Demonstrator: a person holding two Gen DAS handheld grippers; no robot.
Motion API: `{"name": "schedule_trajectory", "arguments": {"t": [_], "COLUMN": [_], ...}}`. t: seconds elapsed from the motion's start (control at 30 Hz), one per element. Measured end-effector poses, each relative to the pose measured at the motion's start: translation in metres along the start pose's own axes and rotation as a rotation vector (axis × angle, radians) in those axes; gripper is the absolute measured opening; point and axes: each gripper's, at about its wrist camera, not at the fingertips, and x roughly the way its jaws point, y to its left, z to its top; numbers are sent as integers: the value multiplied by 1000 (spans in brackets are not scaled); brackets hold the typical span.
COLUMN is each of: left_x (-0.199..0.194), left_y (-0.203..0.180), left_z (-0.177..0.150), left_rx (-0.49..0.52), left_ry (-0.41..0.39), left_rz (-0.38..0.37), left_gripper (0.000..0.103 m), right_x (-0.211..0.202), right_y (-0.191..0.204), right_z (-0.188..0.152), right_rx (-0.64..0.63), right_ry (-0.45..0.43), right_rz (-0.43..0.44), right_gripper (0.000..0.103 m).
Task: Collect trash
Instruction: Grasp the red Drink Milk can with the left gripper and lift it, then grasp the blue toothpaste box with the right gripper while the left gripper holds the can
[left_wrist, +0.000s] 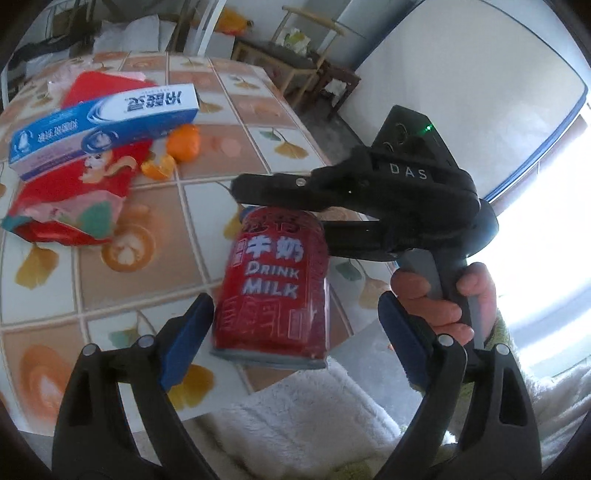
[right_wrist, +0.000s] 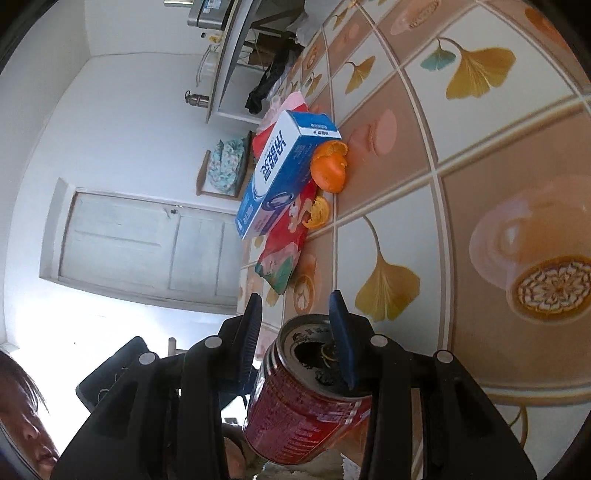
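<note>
A red milk drink can (left_wrist: 273, 288) hangs tilted over the table's near edge. My right gripper (right_wrist: 295, 295) is shut on the can (right_wrist: 306, 391) at its opened top, with one blue pad (right_wrist: 341, 343) across the mouth. Its black finger (left_wrist: 273, 184) reaches over the can from the right. My left gripper (left_wrist: 295, 301) stands wide open around the can's lower half, its pads clear of it. Further back lie a blue-white toothpaste box (left_wrist: 103, 125), a red snack wrapper (left_wrist: 74, 192) and orange peel (left_wrist: 183, 142).
The table (left_wrist: 147, 266) wears a tiled leaf-and-cup patterned cloth. A hand (left_wrist: 443, 299) holds the right gripper's handle above a white fluffy garment (left_wrist: 314, 417). Wooden chairs (left_wrist: 295, 66) stand beyond the far corner. A white door (right_wrist: 147, 243) is in the wall.
</note>
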Motion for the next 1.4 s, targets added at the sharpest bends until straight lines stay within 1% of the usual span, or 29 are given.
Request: {"name": "schedule_trajectory", "arguments": {"t": [0.07, 0.13, 0.2, 0.3, 0.33, 0.4, 0.47, 0.53, 0.57, 0.6, 0.67, 0.7, 0.73, 0.77, 0.8, 0.9, 0.93, 1.0, 1.07, 1.13, 1.2, 1.3, 1.4], "left_x": [6, 13, 18, 23, 23, 23, 21, 16, 11, 7, -3, -8, -12, -16, -19, -30, -32, -35, -39, -43, -43, -41, -42], "left_y": [0, 3, 8, 10, 9, 8, 12, 17, 21, 23, 33, 38, 42, 48, 51, 62, 63, 69, 71, 74, 75, 77, 77], "left_z": [2, 3, 2, 2, 2, 2, 1, -3, -7, -11, -18, -21, -23, -27, -28, -36, -38, -41, -46, -48, -49, -48, -48], "left_rx": [8, -8, -28, -37, -32, -23, -32, -45, -51, -56, -77, -91, -103, -119, -130, -170, -177, -194, -202, -211, -216, -217, -219], "left_ry": [14, 40, 69, 94, 95, 91, 84, 74, 67, 60, 39, 29, 22, 12, 6, -17, -21, -30, -39, -44, -48, -48, -47], "left_rz": [15, 28, 37, 20, 22, 21, 11, 1, 1, 3, 13, 17, 19, 21, 22, 15, 10, -3, -13, -24, -35, -41, -42], "left_gripper": [79, 68, 63, 64, 64, 64, 63, 63, 63, 63, 63, 63, 63, 63, 63, 63, 63, 63, 63, 63, 63, 63, 63], "right_x": [1, 0, -3, -17, -22, -29, -29, -19, -15, -2, 23, 32, 51, 65, 87, 133, 150, 175, 190, 205, 215, 218, 209], "right_y": [-1, -2, -1, 5, 11, 28, 56, 90, 103, 125, 156, 164, 178, 186, 194, 197, 195, 188, 182, 174, 166, 165, 173], "right_z": [0, 1, 3, 8, 12, 19, 28, 36, 38, 40, 39, 38, 34, 31, 26, 20, 19, 20, 22, 26, 32, 32, 31], "right_rx": [5, 8, 4, -20, -48, -109, -220, -364, -426, -536, -716, -776, -895, -978, -1094, -1287, -1339, -1399, -1432, -1453, -1443, -1453, -1461], "right_ry": [6, 6, -1, -29, -42, -57, -52, -30, -21, 2, 33, 43, 65, 84, 109, 167, 200, 258, 304, 342, 365, 344, 289], "right_rz": [11, 18, 16, 2, -20, -62, -143, -251, -288, -345, -445, -481, -547, -588, -648, -773, -810, -862, -898, -944, -986, -1007, -1004], "right_gripper": [38, 38, 38, 38, 38, 44, 46, 52, 57, 65, 71, 73, 74, 75, 75, 75, 75, 75, 74, 66, 55, 50, 45]}}
